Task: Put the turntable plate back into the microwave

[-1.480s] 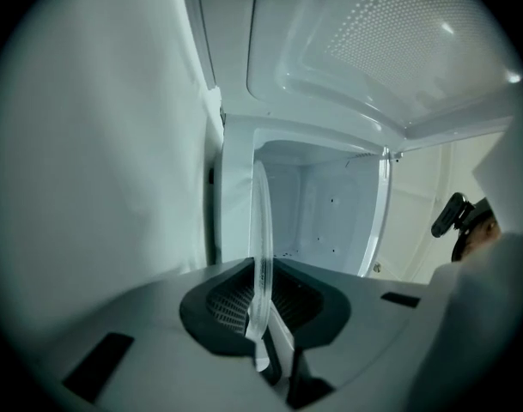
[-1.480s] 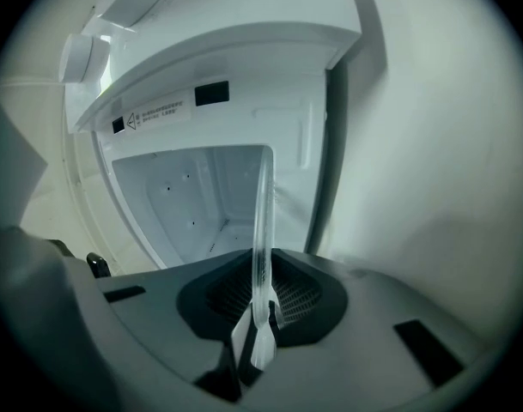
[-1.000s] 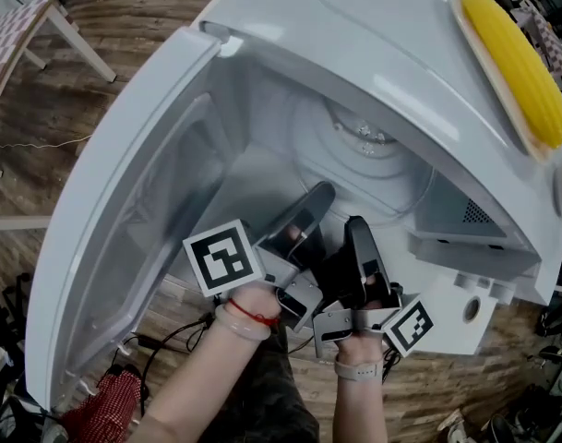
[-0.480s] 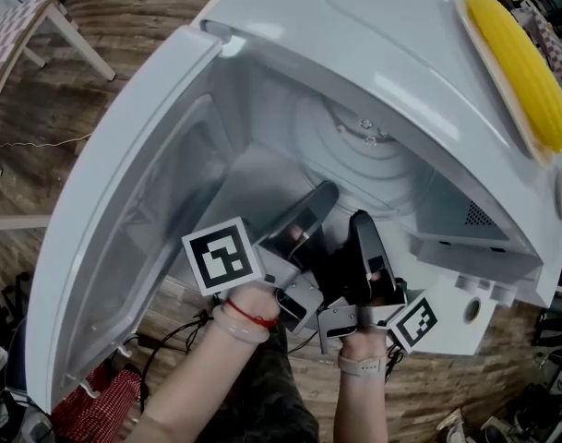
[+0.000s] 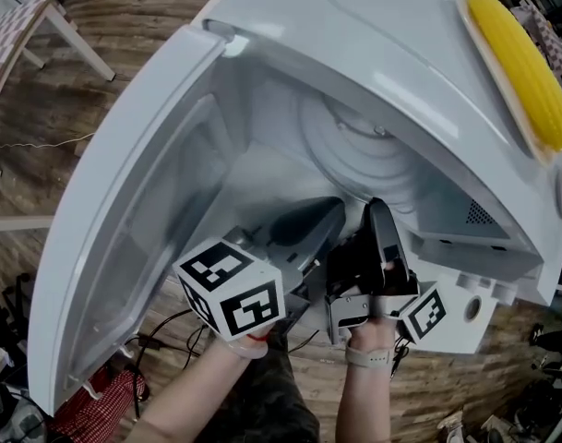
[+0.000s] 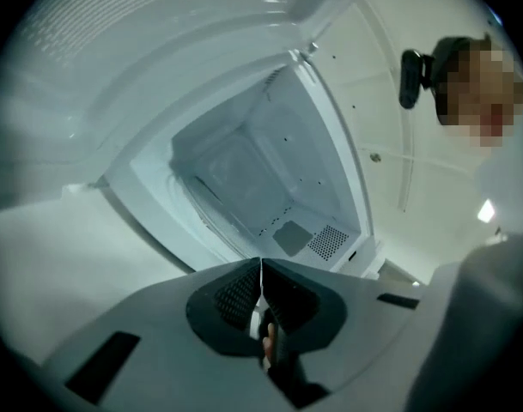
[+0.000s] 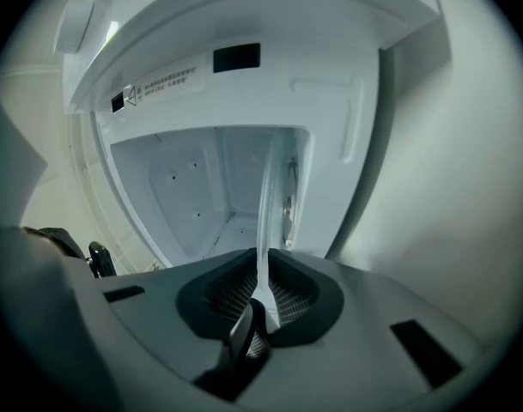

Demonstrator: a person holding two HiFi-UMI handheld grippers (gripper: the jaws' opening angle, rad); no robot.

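Note:
The white microwave stands open, its door swung out to the left. The clear glass turntable plate sits tilted inside the cavity, its ridged rings facing me. My left gripper and right gripper reach into the opening side by side at the plate's near rim. In the right gripper view the plate stands edge-on, running from the shut jaws of the right gripper into the cavity. In the left gripper view the left gripper is shut, with only a thin pale sliver between its pads.
A yellow corn cob lies on a plate on top of the microwave at the right. Below the door are black cables and a red mesh bundle on the wooden floor. A white table leg stands at the far left.
Both grippers have pushed deeper into the cavity with the plate. The left gripper has rolled, so its marker cube now shows two faces.

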